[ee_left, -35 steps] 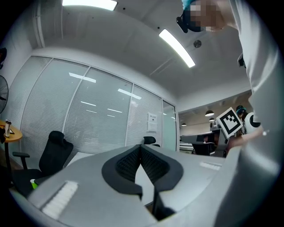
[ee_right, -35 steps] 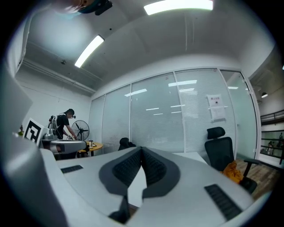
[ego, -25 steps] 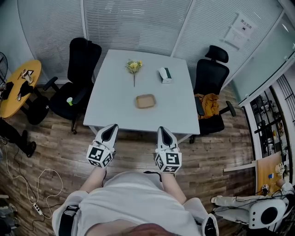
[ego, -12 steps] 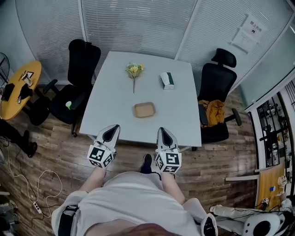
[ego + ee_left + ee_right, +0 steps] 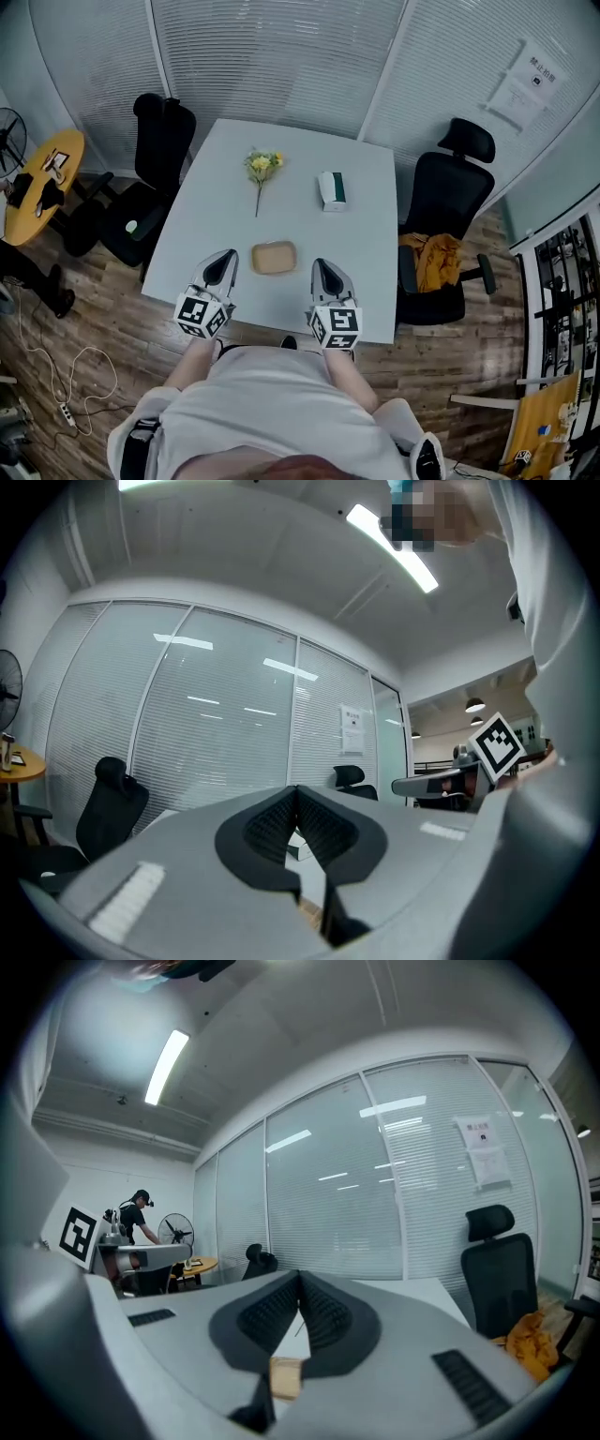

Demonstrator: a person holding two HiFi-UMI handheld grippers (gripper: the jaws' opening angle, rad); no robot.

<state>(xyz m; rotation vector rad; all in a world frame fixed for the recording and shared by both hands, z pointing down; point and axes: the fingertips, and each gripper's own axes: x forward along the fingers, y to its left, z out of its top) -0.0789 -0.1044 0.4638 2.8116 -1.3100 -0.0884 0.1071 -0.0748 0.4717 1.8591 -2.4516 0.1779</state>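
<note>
In the head view, the left gripper [image 5: 228,255] and the right gripper [image 5: 320,265] are held side by side over the near edge of a white surface [image 5: 361,281], each with its jaws brought together and nothing gripped. A shallow brown tray [image 5: 274,257] is seen lying flat on the surface between the two sets of jaws, just beside each and touched by neither; only its own plain brown floor is shown inside it. Well beyond the jaws a sprig of yellow flowers [image 5: 261,165] is laid with its stem pointing back toward them, and a white tissue box [image 5: 330,187] with a dark green band is set to its right; what is inside the box cannot be told. In the left gripper view, the left gripper [image 5: 298,789] is shown with its ribbed pads met at the tips, so that the jaws are closed on nothing. A sliver of the tray [image 5: 309,913] is glimpsed low down, below the jaws and slightly to their right, and the marker cube [image 5: 497,745] of the other gripper is seen far to the right. In the right gripper view, the right gripper [image 5: 300,1276] is likewise shown closed tip to tip and empty, with a corner of the tray [image 5: 284,1377] visible below the jaws and a little to their left. A black chair [image 5: 495,1260] carrying an orange cloth [image 5: 532,1344] is seen off to the right of the jaws.
</note>
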